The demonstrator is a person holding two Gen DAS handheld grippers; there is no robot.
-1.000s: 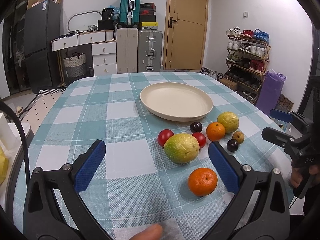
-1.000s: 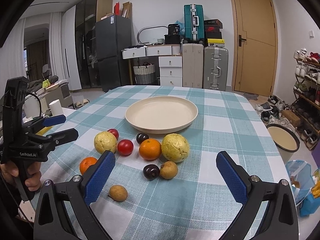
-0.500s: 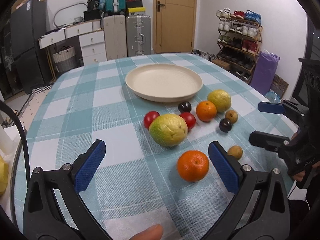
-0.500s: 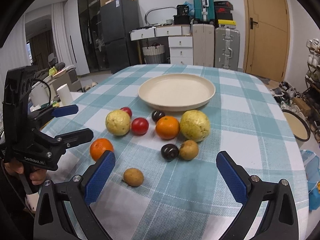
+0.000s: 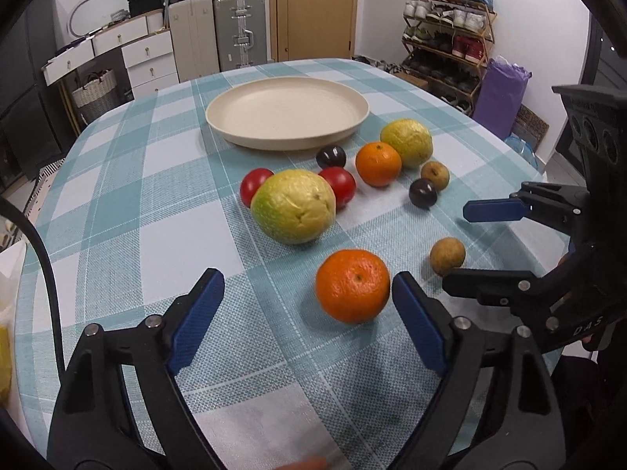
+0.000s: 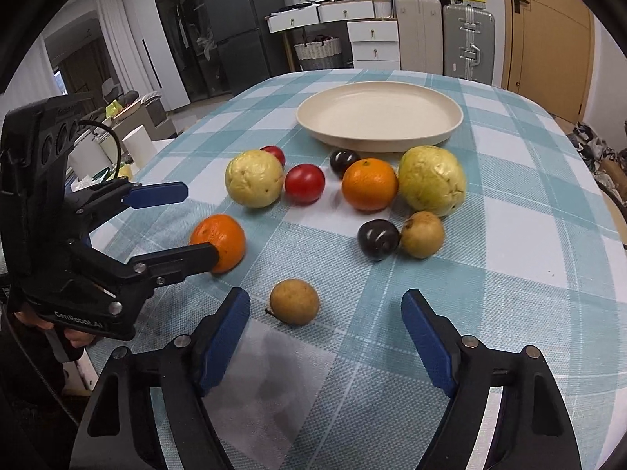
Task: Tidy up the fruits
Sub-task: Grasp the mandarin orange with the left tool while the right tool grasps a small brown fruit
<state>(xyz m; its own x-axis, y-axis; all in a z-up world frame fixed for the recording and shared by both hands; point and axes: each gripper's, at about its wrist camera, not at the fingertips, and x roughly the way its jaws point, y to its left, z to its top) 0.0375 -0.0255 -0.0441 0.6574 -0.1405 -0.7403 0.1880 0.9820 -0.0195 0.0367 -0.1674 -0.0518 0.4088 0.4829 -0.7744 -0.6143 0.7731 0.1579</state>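
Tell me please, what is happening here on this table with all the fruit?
A person holds a gripper in each hand over a checked table. The left gripper is at the near orange, the right gripper at a small brown fruit. Both jaws have just been closing but grip nothing yet. The cream plate is empty; the other fruits lie beside it.
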